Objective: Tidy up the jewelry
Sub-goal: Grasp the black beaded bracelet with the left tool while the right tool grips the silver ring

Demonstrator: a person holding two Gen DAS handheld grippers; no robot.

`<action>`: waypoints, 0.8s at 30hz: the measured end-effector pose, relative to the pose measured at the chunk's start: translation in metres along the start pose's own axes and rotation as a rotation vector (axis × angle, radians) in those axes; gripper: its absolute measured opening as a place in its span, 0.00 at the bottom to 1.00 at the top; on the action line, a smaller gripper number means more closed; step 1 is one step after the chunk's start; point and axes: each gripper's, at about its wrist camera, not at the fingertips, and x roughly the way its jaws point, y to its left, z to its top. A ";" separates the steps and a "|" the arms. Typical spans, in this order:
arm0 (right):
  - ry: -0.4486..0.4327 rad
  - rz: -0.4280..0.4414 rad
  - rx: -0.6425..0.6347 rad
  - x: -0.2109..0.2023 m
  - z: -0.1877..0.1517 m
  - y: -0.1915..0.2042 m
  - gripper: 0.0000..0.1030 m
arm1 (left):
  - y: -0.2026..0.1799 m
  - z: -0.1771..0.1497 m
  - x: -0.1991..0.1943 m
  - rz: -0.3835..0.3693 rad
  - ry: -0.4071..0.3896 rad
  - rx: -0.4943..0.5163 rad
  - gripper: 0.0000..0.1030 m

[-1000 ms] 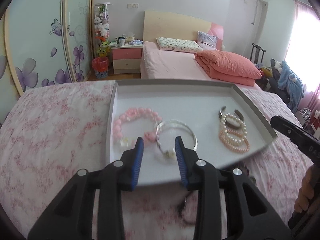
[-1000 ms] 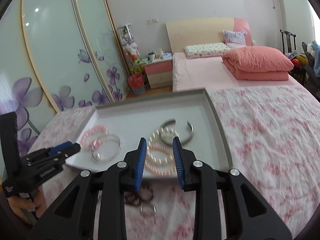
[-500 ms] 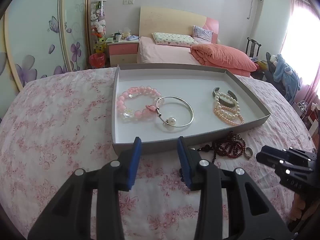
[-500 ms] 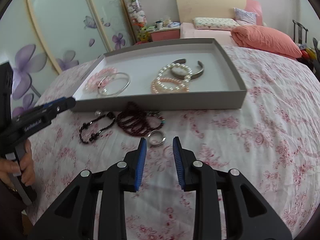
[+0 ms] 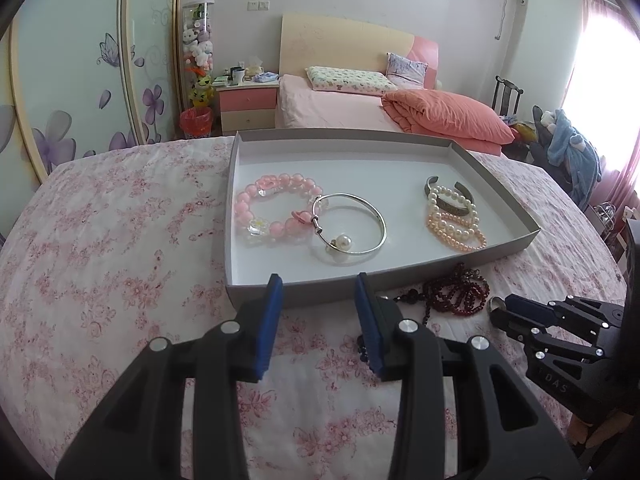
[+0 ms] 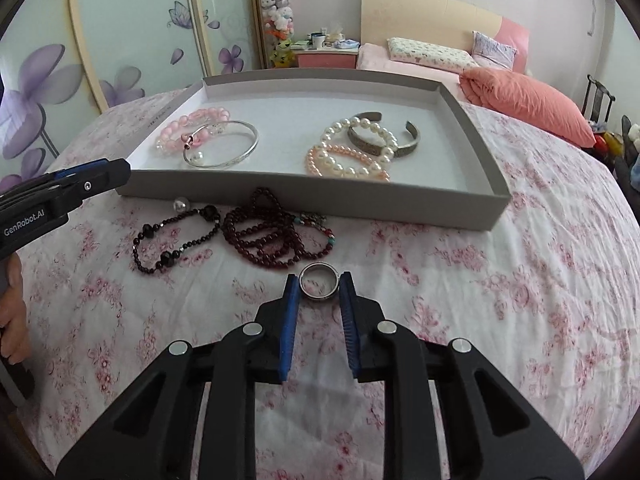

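A grey tray (image 6: 304, 195) (image 5: 256, 299) lies on the floral bedspread. It holds a pink bead bracelet (image 6: 188, 124), a silver bangle (image 6: 244, 148), pearl bracelets (image 6: 340, 164) and a metal cuff (image 6: 408, 144). In front of the tray lie a black bead bracelet (image 6: 160, 248), dark red beads (image 6: 264, 240) and a silver ring (image 6: 320, 286). My right gripper (image 6: 320, 286) is open with the ring between its fingertips on the spread. My left gripper (image 5: 318, 286) is open and empty just before the tray's near wall.
A loose pearl (image 6: 181, 203) lies by the tray's front wall. Floral bedspread stretches to the left and right of the tray. A second bed (image 5: 360, 112), a nightstand (image 5: 246, 104) and wardrobe doors stand behind.
Both grippers have pulled back from over the tray. My right gripper has come down so that the silver ring now sits between its fingertips. The left gripper hovers before the tray wall.
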 end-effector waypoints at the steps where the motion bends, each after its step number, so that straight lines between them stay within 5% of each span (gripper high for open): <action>1: -0.001 -0.005 0.005 -0.002 -0.002 -0.002 0.21 | 0.000 0.000 -0.001 -0.001 0.000 0.001 0.37; 13: -0.010 -0.081 0.085 -0.013 -0.014 -0.029 0.21 | -0.013 -0.014 -0.007 -0.025 0.024 0.036 0.38; 24: -0.009 -0.080 0.085 -0.013 -0.013 -0.028 0.21 | -0.037 -0.036 0.015 -0.078 0.139 0.128 0.38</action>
